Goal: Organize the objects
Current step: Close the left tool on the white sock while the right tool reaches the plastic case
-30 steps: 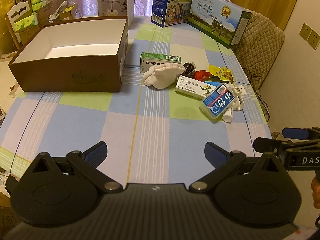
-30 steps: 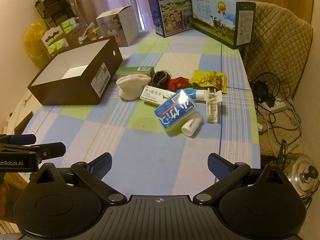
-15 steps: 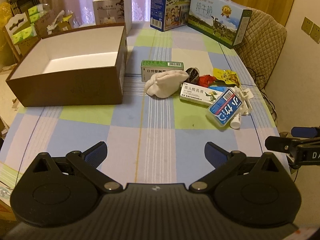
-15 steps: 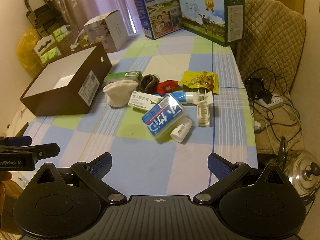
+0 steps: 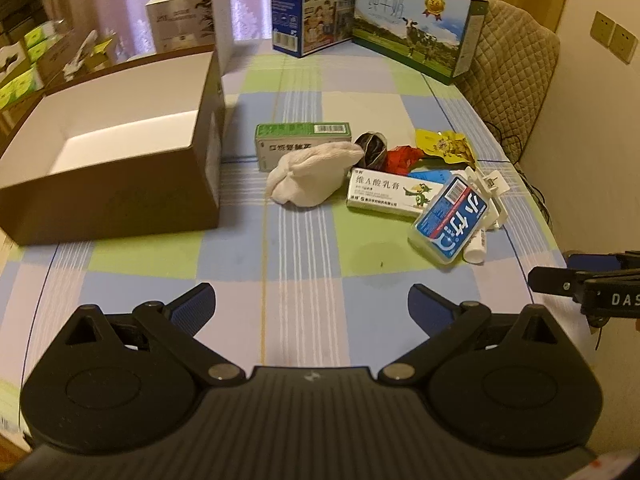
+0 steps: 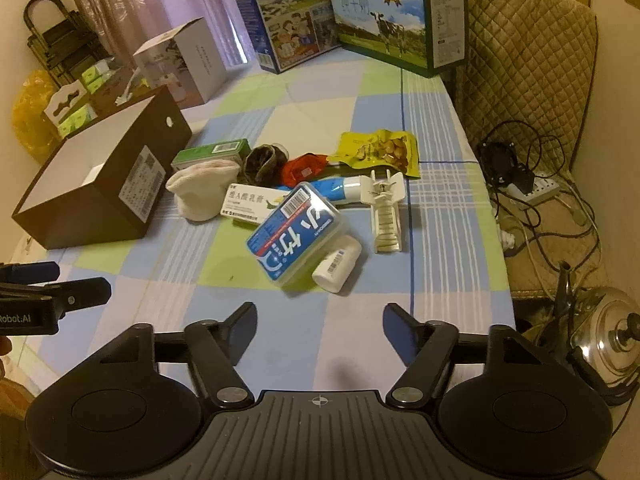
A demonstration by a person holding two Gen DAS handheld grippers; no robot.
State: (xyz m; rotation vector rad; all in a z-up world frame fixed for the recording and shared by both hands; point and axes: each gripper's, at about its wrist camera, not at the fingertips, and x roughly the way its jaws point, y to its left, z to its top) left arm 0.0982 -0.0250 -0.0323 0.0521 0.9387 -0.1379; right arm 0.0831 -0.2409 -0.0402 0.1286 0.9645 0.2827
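An open brown box (image 5: 112, 168) (image 6: 100, 184) with a white inside stands at the table's left. A pile of small items lies right of it: a green carton (image 5: 302, 140), a white cloth (image 5: 312, 178) (image 6: 200, 188), a white ointment box (image 5: 386, 196), a blue-labelled clear case (image 5: 450, 220) (image 6: 296, 232), a white bottle (image 6: 336, 266), a white clip (image 6: 386, 208), a red wrapper (image 6: 302, 168), a yellow snack bag (image 6: 380, 152). My left gripper (image 5: 312, 304) and right gripper (image 6: 320, 326) are both open and empty, over the near table edge.
Two milk cartons (image 5: 416, 24) (image 6: 288, 12) and a grey-white box (image 5: 188, 20) stand at the table's far end. A quilted chair (image 6: 528, 40), cables with a power strip (image 6: 536, 192) and a steel kettle (image 6: 604, 328) are to the right of the table.
Both grippers have moved forward toward the pile, which now looks nearer. The right gripper's fingers have closed in somewhat but stay open. Nothing on the table has moved.
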